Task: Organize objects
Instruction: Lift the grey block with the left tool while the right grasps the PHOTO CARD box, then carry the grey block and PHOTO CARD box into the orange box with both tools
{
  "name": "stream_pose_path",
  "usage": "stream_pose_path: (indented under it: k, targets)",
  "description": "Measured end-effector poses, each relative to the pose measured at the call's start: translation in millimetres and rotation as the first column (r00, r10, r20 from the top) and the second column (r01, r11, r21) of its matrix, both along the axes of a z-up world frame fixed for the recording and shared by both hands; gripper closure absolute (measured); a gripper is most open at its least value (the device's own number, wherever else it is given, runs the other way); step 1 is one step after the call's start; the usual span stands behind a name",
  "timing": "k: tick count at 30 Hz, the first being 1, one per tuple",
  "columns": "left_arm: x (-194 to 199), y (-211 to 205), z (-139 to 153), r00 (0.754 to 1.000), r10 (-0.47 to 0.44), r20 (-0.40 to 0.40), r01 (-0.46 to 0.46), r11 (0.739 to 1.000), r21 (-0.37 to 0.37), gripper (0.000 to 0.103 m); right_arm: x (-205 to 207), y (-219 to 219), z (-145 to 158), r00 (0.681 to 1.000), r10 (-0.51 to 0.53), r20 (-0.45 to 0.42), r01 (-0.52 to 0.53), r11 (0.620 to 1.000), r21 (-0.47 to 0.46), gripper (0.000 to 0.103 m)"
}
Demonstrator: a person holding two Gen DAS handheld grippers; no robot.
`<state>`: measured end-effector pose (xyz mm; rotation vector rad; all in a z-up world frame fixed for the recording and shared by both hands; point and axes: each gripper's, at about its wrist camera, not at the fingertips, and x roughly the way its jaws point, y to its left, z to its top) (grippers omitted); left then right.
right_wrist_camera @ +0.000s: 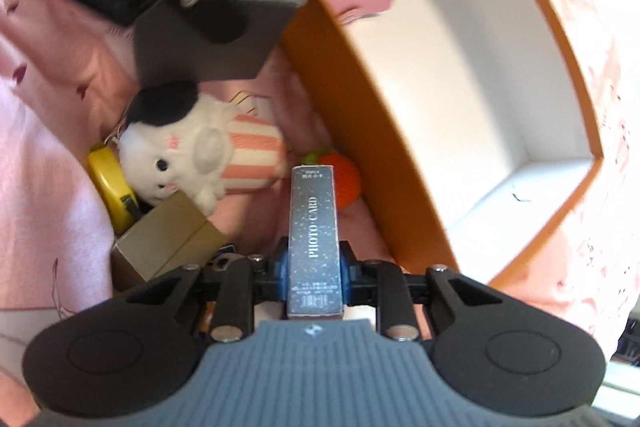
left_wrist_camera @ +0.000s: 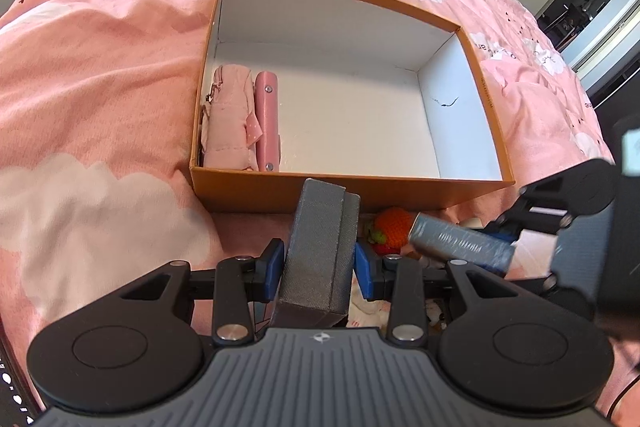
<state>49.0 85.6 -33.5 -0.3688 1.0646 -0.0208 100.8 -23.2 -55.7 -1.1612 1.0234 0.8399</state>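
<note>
Left tool (left_wrist_camera: 319, 263) clamping grey case (left_wrist_camera: 316, 247), right tool (right_wrist_camera: 315, 269) clamping photo card box (right_wrist_camera: 315, 243), both hovering near orange box (left_wrist_camera: 352, 193) on bed (left_wrist_camera: 100, 75).

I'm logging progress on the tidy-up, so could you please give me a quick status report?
Left tongs shut on grey box. Right tongs shut on photo card box. Orange box open, nothing blocking it.

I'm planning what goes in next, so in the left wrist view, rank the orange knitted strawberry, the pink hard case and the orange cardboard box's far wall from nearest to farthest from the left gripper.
1. Orange knitted strawberry: just right of the left gripper, outside the box.
2. Pink hard case: inside, left end.
3. Orange cardboard box's far wall: farthest.
</note>
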Motion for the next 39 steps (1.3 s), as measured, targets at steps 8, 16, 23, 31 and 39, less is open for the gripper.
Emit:
stream_pose_path:
  k: [8,16,23,31,39]
  targets:
    - [-3.3,-3.9,21.3,0.998,-0.036,0.046,0.038,0.999,-0.038,0.061,18.4,-22.1,62.1,0.988,-0.139,-0.066,0.150,0.967,0.204,0.079]
    - [6.0,-4.8,50.1,0.991,-0.054,0.123,0.066,0.993,-0.097,0.061,28.2,-45.1,114.7,0.965,-0.235,-0.118,0.263,0.869,0.419,0.079]
    - [33.4,-0.3,64.6,0.980,-0.023,0.199,0.047,0.992,-0.120,0.061,46.6,-47.0,137.2,0.939,-0.324,-0.120,0.334,0.764,0.552,0.079]
    - [77.2,9.9,50.5,0.978,0.029,0.207,0.008,0.985,-0.175,0.061,85.1,-44.7,120.5,0.881,-0.416,-0.225,0.460,0.643,0.612,0.079]
    - [111.2,11.8,6.8,0.991,0.044,0.129,-0.021,0.984,-0.175,0.061,123.3,-37.3,69.5,0.791,-0.496,-0.359,0.606,0.546,0.579,0.079]
